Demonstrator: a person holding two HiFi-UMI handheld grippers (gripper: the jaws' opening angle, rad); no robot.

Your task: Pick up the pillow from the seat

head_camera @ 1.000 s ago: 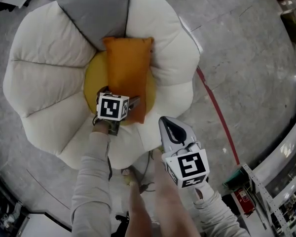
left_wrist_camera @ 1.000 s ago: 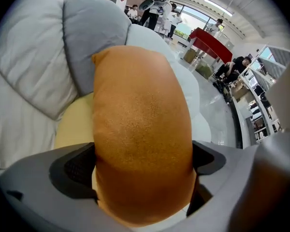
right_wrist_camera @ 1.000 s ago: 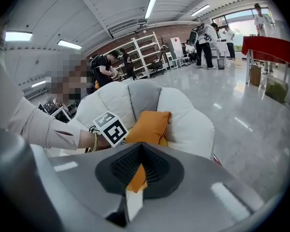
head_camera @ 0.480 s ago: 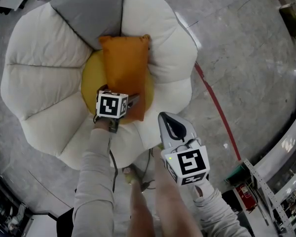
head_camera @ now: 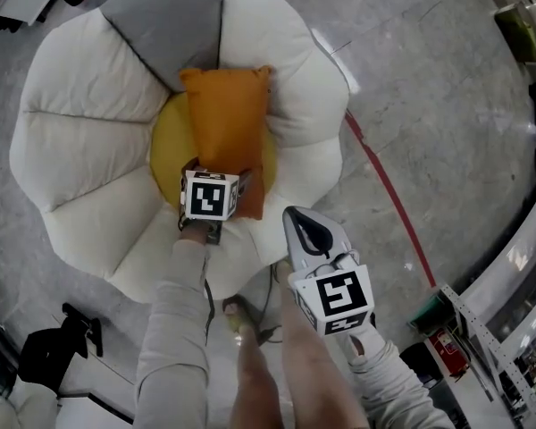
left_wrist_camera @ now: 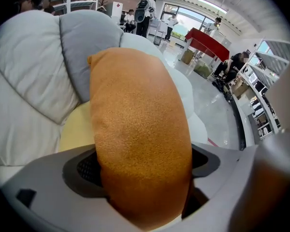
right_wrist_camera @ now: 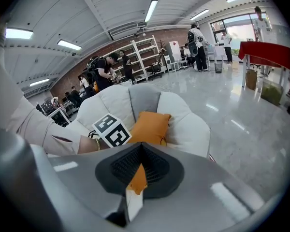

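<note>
Polished grey floor (head_camera: 447,105); on the petal-shaped padded seat (head_camera: 80,150), left gripper (left_wrist_camera: 145,175), jaws just closing, clenches the plump grainy orange pillow (head_camera: 225,119) at its near end; right gripper (right_wrist_camera: 139,164) closed, empty.

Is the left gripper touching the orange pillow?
Touching. The left gripper view shows the left gripper pressing its pads onto the orange pillow between them; its jaws have just been closing.

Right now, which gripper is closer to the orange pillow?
Left. The left gripper, its jaws just closing, grips the near end of the orange pillow. The right gripper hangs shut at the edge of the seat, apart from the pillow.
</note>
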